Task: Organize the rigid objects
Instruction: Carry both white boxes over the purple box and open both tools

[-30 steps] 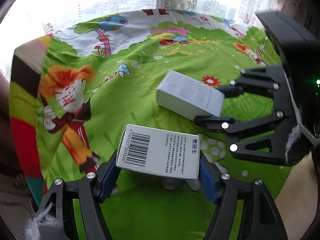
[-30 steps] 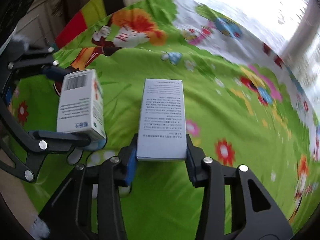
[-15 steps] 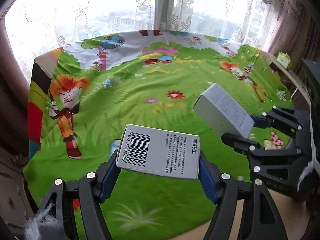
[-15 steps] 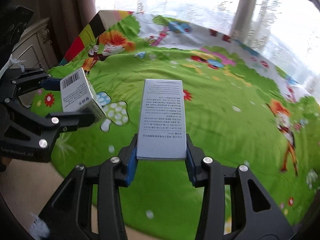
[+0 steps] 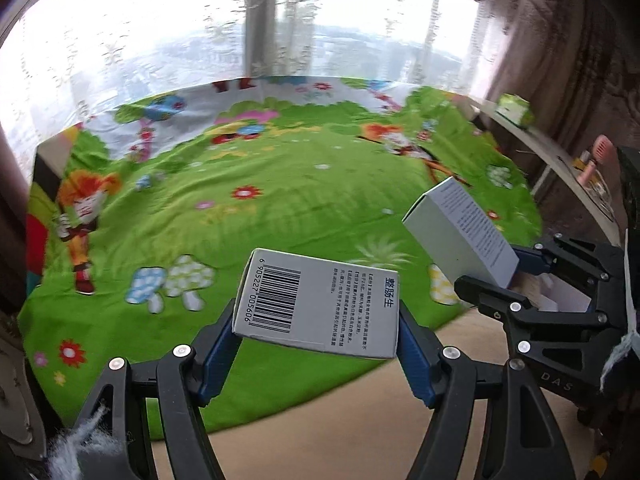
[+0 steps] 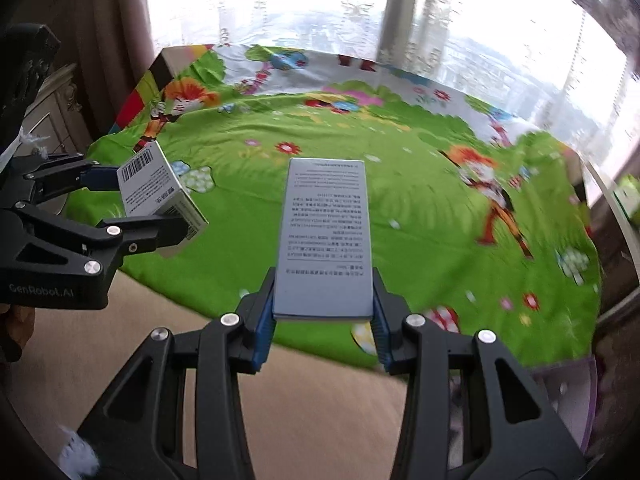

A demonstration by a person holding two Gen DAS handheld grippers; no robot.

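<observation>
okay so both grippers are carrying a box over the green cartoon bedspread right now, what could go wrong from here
1. The right gripper pinches only the near end of its long printed box, so the far end might swing or slip.
2. The barcode box in the left gripper hangs close beside the other box, so they could knock together.

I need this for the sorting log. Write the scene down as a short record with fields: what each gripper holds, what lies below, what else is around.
left gripper: shut on the barcode box, gripped across its long side, lifted clear of the mat
right gripper: shut on the text box, gripped near one end, long side pointing away from the camera
surface below: green cartoon mat on a beige floor
background: window with lace curtain
other: small green box on a shelf at the right
</observation>
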